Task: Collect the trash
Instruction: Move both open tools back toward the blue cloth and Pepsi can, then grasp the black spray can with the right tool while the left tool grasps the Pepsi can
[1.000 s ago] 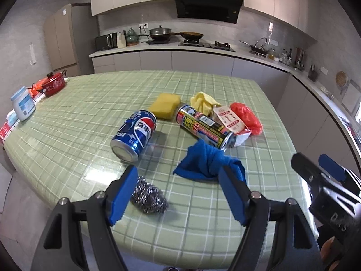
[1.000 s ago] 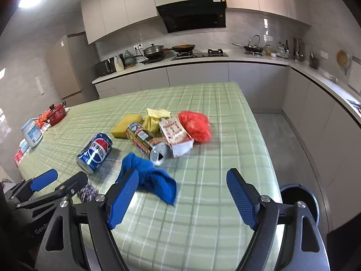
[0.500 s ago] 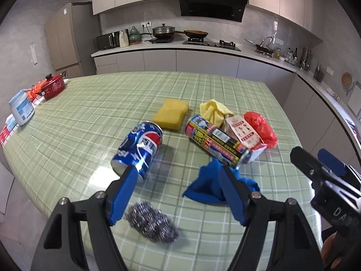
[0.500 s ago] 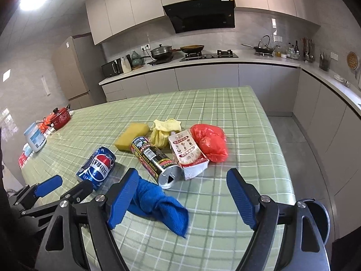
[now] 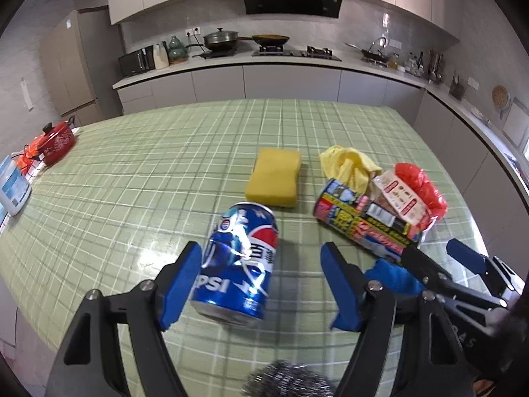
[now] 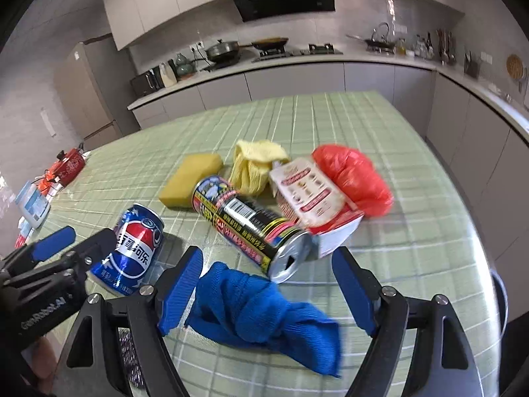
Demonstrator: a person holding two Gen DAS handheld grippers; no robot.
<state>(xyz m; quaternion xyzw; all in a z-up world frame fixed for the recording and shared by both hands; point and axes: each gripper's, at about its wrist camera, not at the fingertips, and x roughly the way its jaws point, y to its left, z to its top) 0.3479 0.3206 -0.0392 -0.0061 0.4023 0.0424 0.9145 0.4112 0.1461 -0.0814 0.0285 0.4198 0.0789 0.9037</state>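
Note:
A blue Pepsi can [image 5: 239, 261] lies on its side on the green checked table [image 5: 148, 172]. My left gripper [image 5: 263, 286] is open, its fingers on either side of the can's near end, not touching. A dark printed can [image 6: 251, 225] lies on its side beside a snack packet [image 6: 307, 195] and a red plastic bag [image 6: 353, 178]. My right gripper [image 6: 267, 292] is open over a blue cloth [image 6: 264, 311], just short of the dark can's open end. The Pepsi can also shows in the right wrist view [image 6: 132, 248].
A yellow sponge [image 5: 274, 182] and a yellow cloth [image 5: 350, 165] lie behind the cans. A steel scourer [image 5: 287, 380] lies at the near edge. A red pot [image 5: 54, 142] and a white tub [image 5: 11, 185] stand at the far left. The table's right edge drops to the floor.
Both grippers have moved forward over the table. The Pepsi can now lies between my left fingers, and the blue cloth and dark can are closer to my right gripper.

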